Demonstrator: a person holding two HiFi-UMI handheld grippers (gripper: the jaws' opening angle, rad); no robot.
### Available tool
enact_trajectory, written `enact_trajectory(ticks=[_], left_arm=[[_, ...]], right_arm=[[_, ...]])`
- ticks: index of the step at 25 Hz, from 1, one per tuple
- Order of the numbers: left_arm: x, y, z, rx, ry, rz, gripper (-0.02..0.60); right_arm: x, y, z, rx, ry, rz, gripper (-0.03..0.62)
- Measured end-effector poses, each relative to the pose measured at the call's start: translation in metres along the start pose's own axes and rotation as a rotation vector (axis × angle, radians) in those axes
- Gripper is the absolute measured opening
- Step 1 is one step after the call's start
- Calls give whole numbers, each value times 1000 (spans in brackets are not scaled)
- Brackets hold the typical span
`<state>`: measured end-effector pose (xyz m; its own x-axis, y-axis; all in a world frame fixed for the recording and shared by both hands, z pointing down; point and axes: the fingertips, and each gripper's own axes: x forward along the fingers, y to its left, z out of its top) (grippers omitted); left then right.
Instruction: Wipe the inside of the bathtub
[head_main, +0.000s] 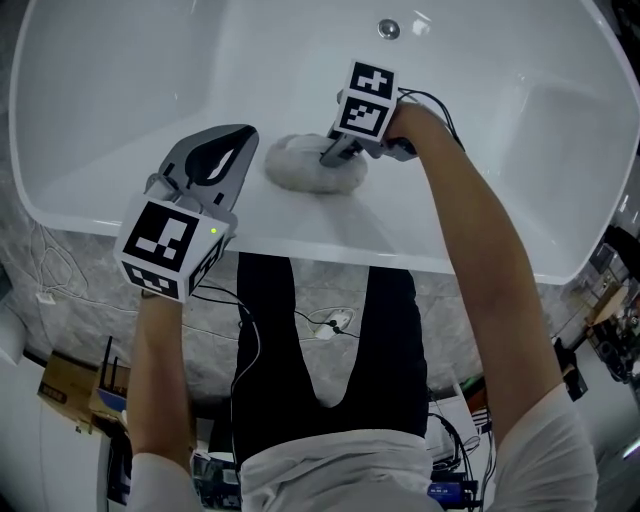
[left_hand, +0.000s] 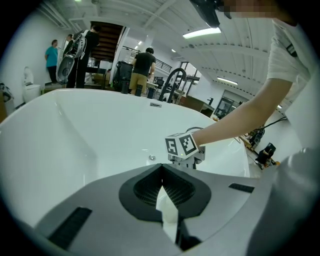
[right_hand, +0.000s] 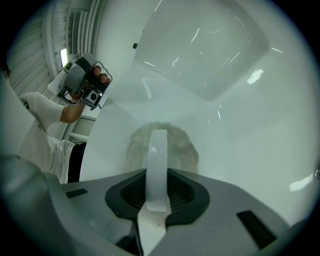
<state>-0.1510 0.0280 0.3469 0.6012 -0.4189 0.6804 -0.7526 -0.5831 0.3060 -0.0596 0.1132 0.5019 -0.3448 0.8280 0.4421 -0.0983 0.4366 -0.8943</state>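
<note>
Right gripper (head_main: 336, 156) clamped on the strap (right_hand: 157, 165) of the wiping pad (head_main: 298, 170).
The pad sits directly under those jaws at frame centre, on the bathtub's (head_main: 130, 90) near inner wall; left gripper (head_main: 236, 142), jaws together and empty, hangs just left.

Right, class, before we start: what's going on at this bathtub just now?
A person leans over a white bathtub with a gripper in each hand. The right gripper is shut on the strap of a round grey wiping pad, which it holds against the tub's inner surface close to the near rim. The left gripper is shut and empty, held over that rim just left of the pad.
</note>
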Motion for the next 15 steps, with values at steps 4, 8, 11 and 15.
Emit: enact_trajectory(ticks=[4,8,11,15], left_arm=[[-10,33,-15,-20,-2,16,12],[-19,44,-15,-31,-5,31,12],[-25,44,-8,-38,-14,41,12],[-33,51,-8,-53,-23,51,12]], right_arm=[[15,-9,37,-9,6,12,94],[18,-6,54,-24,13,16,94],[13,2,60,-38,19,14,94],[14,5,76,-54,21,11,94]])
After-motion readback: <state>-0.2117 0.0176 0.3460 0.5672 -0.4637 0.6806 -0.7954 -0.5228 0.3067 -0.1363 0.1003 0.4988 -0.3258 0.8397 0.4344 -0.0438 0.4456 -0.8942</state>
